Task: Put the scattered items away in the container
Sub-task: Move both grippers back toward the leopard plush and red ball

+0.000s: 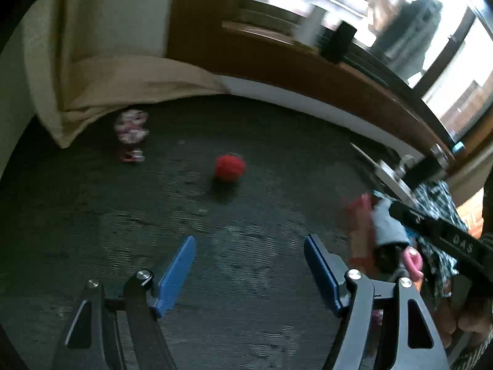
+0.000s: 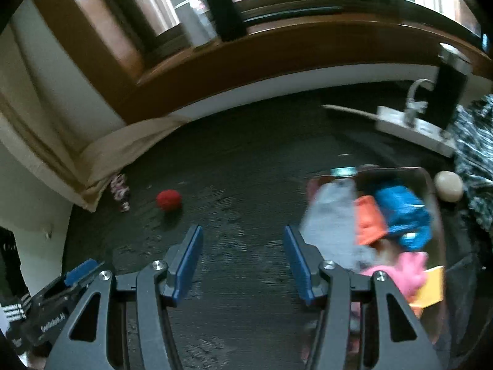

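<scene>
While both tools hang spread and empty above the dark carpet [image 2: 240, 185], we see a pink-and-white patterned bundle [image 2: 120, 191] by the curtain hem [image 2: 123, 151] at left. Right of it lies a red ball [image 2: 168, 199], apart. Far right, our container [image 2: 431, 191] holds grey [image 2: 332, 215], orange [image 2: 368, 225], blue [image 2: 403, 212] and pink cloths [image 2: 403, 271]; the left tool [image 1: 249, 274] and right tool [image 2: 243, 262] grip nothing.

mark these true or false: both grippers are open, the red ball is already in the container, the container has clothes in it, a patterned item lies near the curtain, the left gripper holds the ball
1. Both the left gripper and right gripper are open: true.
2. The red ball is in the container: false, it lies on the dark carpet.
3. The container holds clothes: true.
4. A patterned item lies near the curtain: true.
5. The left gripper holds the ball: false, it is empty.
</scene>
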`<state>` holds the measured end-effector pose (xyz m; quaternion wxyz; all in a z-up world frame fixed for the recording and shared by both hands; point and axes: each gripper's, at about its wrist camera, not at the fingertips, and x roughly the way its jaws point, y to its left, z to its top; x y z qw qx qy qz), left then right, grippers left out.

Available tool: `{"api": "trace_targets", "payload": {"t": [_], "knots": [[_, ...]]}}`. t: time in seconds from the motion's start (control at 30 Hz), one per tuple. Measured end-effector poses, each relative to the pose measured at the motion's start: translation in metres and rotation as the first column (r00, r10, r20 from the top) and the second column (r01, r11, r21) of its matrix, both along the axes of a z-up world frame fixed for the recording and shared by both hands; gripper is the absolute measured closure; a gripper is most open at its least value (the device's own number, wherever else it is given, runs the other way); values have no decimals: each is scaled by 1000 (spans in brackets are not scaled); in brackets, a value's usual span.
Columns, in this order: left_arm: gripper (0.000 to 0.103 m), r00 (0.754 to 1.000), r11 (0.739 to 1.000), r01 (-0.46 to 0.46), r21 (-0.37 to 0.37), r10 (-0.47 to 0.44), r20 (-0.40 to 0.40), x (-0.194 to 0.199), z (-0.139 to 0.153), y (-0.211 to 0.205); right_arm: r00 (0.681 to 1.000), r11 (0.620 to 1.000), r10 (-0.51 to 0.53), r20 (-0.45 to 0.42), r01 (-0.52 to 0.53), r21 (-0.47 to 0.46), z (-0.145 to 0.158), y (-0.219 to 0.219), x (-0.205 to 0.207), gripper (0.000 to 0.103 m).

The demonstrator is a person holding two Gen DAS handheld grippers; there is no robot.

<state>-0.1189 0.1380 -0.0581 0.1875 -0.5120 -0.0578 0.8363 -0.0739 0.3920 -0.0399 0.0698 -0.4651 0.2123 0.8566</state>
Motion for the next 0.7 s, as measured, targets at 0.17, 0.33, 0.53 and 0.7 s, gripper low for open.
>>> {"api": "trace_targets", "payload": {"t": [0.17,0.33,0.53,0.7], "knots": [[28,997,997,-76,2,76,9,-28,-6,-47,998,998,56,26,-56,-7,-11,-45,-30,44],[28,992,992,-125,-3,125,10,-62,-16,-82,994,996,93,57,-92,-9,-23,-80,-58,44],[28,985,985,-169,-38,170,27,-105,-38,-101,990,995,101,103,-102,4,-39,-101,-88,44],[28,983,983,-177,-41,179,46,-143,-58,-101,986,996,88,143,-91,15,-53,-104,-105,44]]}}
